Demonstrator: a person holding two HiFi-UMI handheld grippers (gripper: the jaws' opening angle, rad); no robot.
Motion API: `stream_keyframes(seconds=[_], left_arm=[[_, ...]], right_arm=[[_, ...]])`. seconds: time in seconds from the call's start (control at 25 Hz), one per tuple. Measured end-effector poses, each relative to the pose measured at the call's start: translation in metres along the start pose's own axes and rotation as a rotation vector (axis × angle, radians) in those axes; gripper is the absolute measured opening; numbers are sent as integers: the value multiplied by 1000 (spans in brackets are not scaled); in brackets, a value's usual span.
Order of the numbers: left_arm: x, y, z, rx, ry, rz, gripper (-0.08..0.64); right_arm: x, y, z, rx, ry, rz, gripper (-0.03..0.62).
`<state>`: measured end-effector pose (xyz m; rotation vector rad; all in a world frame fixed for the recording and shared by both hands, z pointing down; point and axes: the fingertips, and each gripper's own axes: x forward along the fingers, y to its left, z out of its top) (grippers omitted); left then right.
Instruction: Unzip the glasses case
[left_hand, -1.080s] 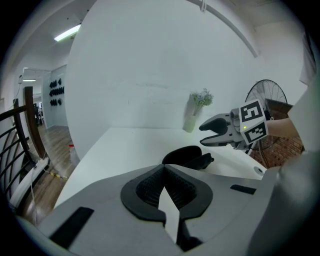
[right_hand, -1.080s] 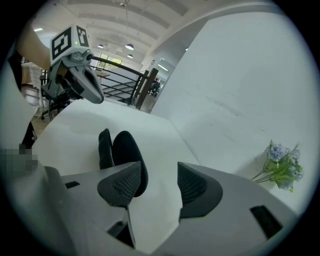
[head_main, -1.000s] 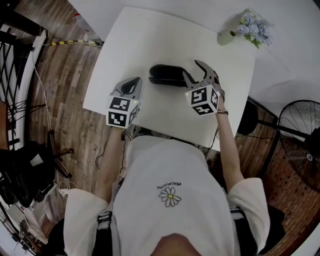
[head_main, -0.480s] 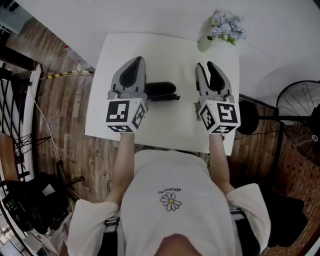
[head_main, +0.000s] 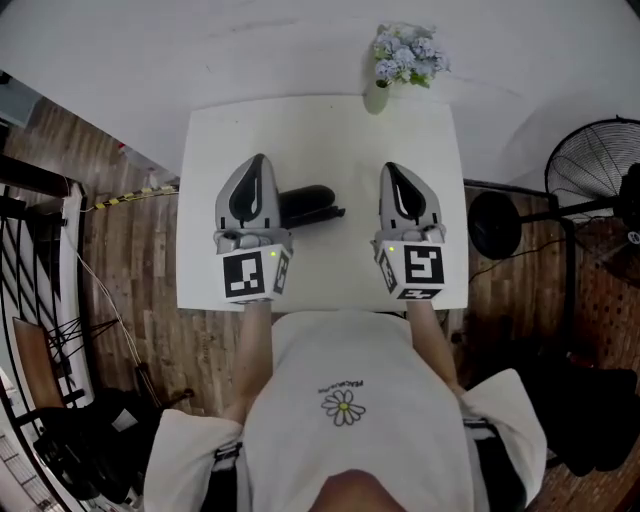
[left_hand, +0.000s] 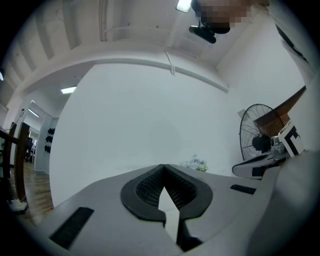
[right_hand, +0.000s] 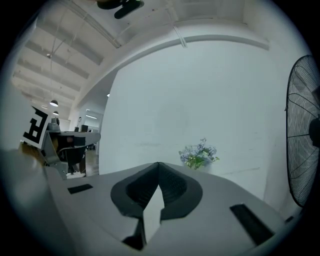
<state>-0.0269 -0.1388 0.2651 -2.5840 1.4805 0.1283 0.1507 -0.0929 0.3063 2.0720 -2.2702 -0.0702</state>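
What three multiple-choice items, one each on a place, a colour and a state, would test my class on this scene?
1. Where does the glasses case lie?
A on the white table
B on the wooden floor
C on a chair

2. What colour is the glasses case?
A red
B black
C white

3. How do the jaws of the left gripper stand?
A wide open
B shut on the glasses case
C shut, with nothing between them

Key:
1 A: the head view shows it resting on the tabletop.
2 B: it shows dark against the white top.
3 C: the left gripper view shows the tips meeting, with only the wall beyond.
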Motion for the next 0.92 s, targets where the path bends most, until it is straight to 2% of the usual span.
stream_keyframes(seconds=[0.92], left_arm=[[4,16,-13,-5,33,44,12]], right_arm=[[7,-9,-13,-42,50,-5,6]])
